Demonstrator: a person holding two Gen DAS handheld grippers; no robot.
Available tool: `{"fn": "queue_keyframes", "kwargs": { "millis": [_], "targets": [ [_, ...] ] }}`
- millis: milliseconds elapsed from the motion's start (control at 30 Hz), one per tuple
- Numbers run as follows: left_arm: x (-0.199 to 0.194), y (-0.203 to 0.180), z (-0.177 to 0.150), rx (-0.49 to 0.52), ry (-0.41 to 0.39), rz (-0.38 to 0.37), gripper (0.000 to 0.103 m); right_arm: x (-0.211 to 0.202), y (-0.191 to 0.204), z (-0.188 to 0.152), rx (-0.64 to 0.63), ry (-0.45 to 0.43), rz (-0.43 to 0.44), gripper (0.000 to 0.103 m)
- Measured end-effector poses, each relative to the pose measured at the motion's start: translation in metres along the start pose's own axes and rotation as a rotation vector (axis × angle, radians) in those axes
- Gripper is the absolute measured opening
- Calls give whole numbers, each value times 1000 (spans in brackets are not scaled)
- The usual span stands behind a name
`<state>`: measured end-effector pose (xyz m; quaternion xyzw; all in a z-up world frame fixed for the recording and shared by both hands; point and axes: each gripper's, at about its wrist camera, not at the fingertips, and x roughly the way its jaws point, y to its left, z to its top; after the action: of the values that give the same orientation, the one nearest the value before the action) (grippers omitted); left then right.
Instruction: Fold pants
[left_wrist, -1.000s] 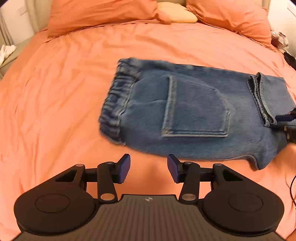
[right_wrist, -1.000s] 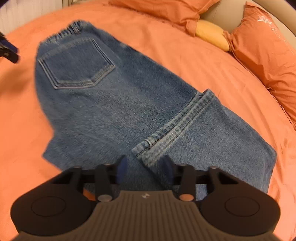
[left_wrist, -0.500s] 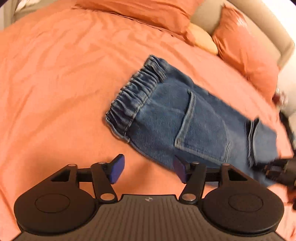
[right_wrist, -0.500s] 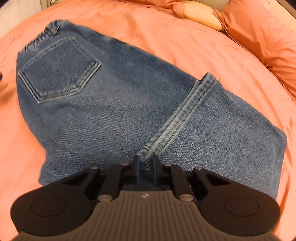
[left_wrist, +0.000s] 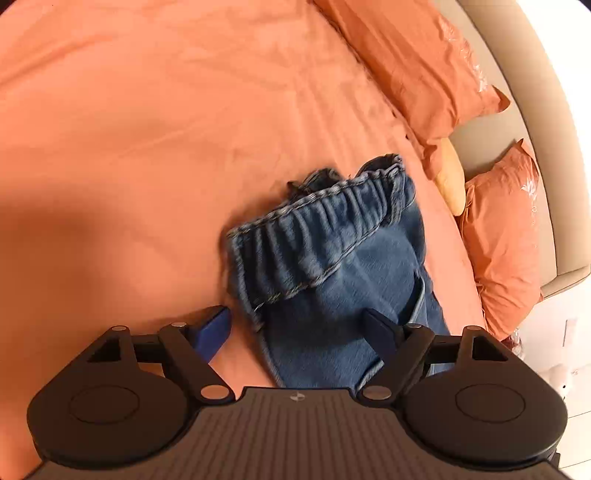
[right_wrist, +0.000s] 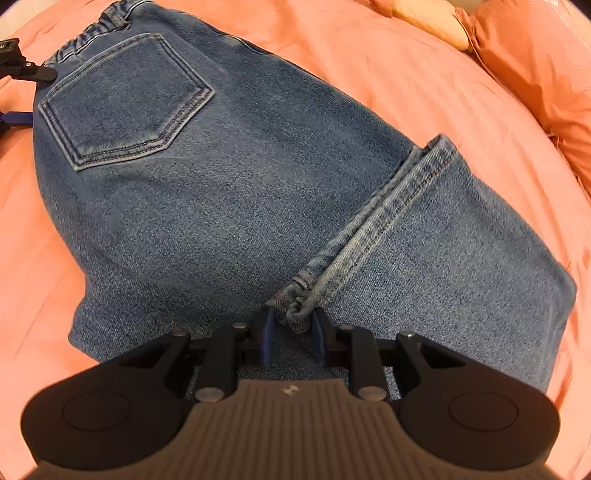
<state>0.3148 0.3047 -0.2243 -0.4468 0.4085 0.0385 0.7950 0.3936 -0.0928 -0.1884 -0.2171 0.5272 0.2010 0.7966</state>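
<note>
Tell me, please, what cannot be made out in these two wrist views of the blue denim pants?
- Left wrist view: blue denim pants, lower part hidden behind the left gripper; elastic waistband motion-blurred.
- Right wrist view: leg hem, near end hidden between the right gripper fingers; contact unclear.
- Layers under the fold: hidden by denim.

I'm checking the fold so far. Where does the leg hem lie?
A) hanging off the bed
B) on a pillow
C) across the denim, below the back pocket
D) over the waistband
C: the stitched hem runs across the jeans, short of the back pocket.
</note>
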Motion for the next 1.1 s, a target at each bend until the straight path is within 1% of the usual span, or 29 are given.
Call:
{"fn": "queue_keyframes", "kwargs": {
  "millis": [33,100,133,167,200,233,300,367,500,633,700,767,800,833,967,1100],
  "targets": [
    [2,-3,1,3,-5,1,79,0,-1,0,-5,3,4,21],
    [1,-14,1,15,-15,42,72,-1,-1,2,-9,7,15,21],
    [-1,-20,0,41,-30,55,69,0,-3,1,-7,8,22,21],
    [-4,-26,-2,76,-44,67,64,1,-6,1,-4,9,30,21],
    [-8,-32,-4,103,-57,73,62,1,-7,0,2,9,38,21],
    [-12,-38,-5,125,-71,71,60,2,-9,-1,8,8,46,21],
    [-25,-52,-5,171,-104,47,40,2,-14,-3,18,1,63,21],
    [-39,-74,-3,225,-124,23,36,2,-18,-6,24,-10,74,21],
    [-59,-134,-14,402,-168,34,34,1,-24,-11,37,-35,87,21],
    [-75,-196,-37,546,-212,15,33,-1,-32,-19,64,-66,111,21],
    [-80,-227,-52,620,-233,16,33,-9,-38,-21,85,-86,137,25],
    [-82,-257,-68,681,-250,16,33,-16,-46,-25,119,-110,168,33],
    [-83,-272,-77,713,-260,16,33,-22,-51,-28,136,-128,177,34],
    [-82,-285,-85,746,-270,20,33,-29,-56,-32,149,-149,178,39],
    [-74,-336,-122,842,-286,18,33,-53,-86,-59,208,-206,193,46],
    [-55,-384,-169,955,-294,14,32,-69,-129,-99,319,-243,193,46]
  ]
}}
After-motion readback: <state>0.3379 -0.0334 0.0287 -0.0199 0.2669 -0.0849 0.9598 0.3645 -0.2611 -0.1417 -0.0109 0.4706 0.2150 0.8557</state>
